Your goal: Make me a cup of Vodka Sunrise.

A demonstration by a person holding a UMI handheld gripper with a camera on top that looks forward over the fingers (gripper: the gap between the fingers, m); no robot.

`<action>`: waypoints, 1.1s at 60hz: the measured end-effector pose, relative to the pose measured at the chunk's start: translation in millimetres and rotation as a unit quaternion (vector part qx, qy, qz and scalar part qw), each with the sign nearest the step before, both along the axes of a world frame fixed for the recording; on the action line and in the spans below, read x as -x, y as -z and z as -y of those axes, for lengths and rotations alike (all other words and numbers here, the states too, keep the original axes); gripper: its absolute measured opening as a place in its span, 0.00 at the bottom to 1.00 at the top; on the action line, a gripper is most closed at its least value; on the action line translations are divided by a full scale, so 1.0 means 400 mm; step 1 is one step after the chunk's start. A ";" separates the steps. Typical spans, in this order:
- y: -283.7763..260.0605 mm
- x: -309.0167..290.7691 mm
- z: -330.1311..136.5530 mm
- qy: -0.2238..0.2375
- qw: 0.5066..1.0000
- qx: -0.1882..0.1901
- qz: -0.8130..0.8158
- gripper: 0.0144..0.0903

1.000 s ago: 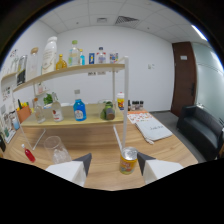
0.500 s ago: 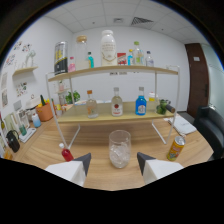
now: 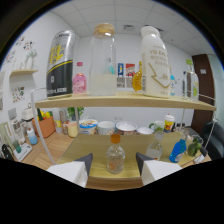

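Fingers of your gripper [image 3: 114, 165] are spread, grasping nothing; the orange-capped bottle [image 3: 115, 158] stands between them on the lower shelf [image 3: 90, 145]. Close off-centre and you could tip it toward the clear bottle [image 3: 154, 150] or blue bottle [image 3: 177, 150] nearby.
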State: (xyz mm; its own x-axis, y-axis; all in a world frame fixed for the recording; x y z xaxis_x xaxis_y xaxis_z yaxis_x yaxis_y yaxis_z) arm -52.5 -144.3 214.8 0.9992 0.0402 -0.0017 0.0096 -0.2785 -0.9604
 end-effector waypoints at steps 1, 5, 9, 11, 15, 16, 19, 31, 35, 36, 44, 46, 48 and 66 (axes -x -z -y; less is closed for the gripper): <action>0.003 0.001 -0.011 0.001 1.000 0.002 -0.001 0.85; 0.026 -0.001 -0.047 0.009 1.000 0.016 -0.008 0.77; 0.054 0.008 -0.072 0.008 0.999 0.035 -0.017 0.65; 0.064 0.012 -0.081 0.007 0.999 0.040 -0.020 0.56; 0.078 -0.002 -0.090 0.020 0.999 0.044 -0.010 0.36; 0.080 -0.008 -0.090 0.025 0.999 0.044 -0.006 0.32; 0.080 -0.010 -0.093 0.027 0.999 0.041 -0.002 0.30; 0.067 -0.007 -0.081 0.020 0.999 0.043 0.001 0.28; 0.040 -0.004 -0.071 0.017 0.999 0.037 0.001 0.28; 0.030 -0.003 -0.067 0.016 0.999 0.034 -0.001 0.28; -0.064 0.018 -0.018 0.001 1.000 0.003 -0.016 0.28; -0.084 0.023 -0.001 -0.003 1.000 -0.005 -0.019 0.28; -0.100 0.028 0.018 -0.007 1.000 -0.011 -0.022 0.28; -0.010 0.051 0.166 -0.010 0.999 0.000 -0.033 0.28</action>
